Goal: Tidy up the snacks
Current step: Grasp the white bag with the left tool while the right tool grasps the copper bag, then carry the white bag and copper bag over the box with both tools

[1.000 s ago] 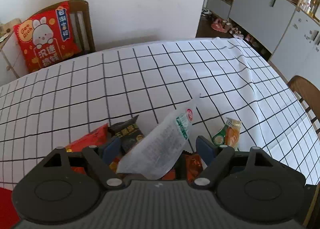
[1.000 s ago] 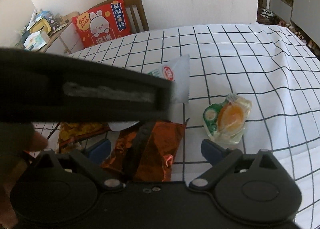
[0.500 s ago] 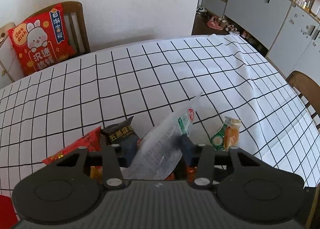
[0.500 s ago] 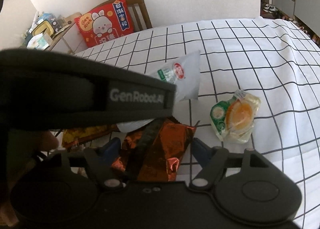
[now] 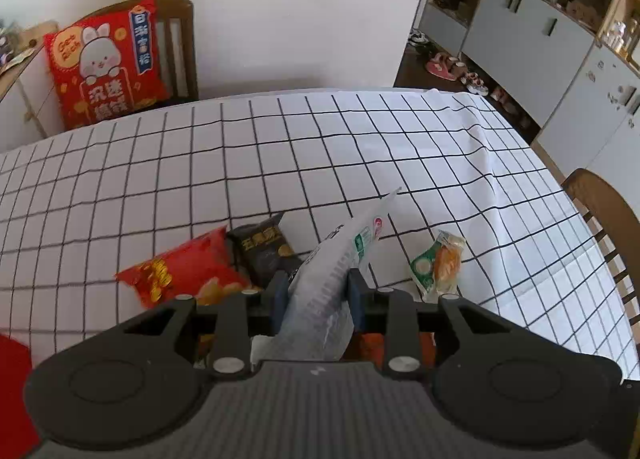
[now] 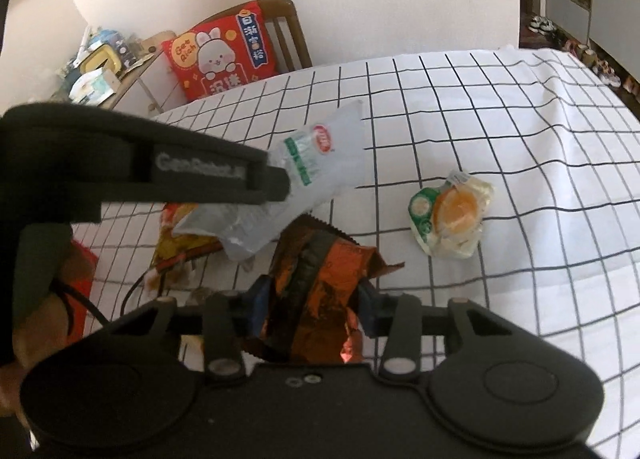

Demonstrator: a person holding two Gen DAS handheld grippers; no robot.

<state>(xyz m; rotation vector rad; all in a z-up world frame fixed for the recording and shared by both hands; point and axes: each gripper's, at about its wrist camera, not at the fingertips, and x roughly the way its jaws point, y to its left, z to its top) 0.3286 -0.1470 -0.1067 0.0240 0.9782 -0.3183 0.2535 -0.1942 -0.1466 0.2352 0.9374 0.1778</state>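
My left gripper [image 5: 318,299] is closing, and its pads press on a clear white snack packet [image 5: 340,259] that sticks up and forward from the jaws. From the right wrist view the same white packet [image 6: 316,175] hangs lifted over the pile, held by the left gripper [image 6: 276,183]. My right gripper [image 6: 310,299] is closing too, with both pads against a crumpled orange foil packet [image 6: 316,279]. A red snack bag [image 5: 184,271] and a black packet [image 5: 264,249] lie on the checked tablecloth [image 5: 280,163]. To the right rests a clear jelly cup pack [image 5: 438,263], the jelly cup pack [image 6: 452,215] untouched.
A yellow bag [image 6: 180,243] lies under the white packet. A wooden chair with a red rabbit cushion [image 5: 100,63] stands behind the table. Another chair back [image 5: 604,211] is at the right edge. Grey cabinets [image 5: 532,43] line the far right wall. A hand [image 6: 36,299] grips the left tool.
Both grippers went from wide open to pressing on their packets. The white packet and the orange foil packet have risen a little off the pile.
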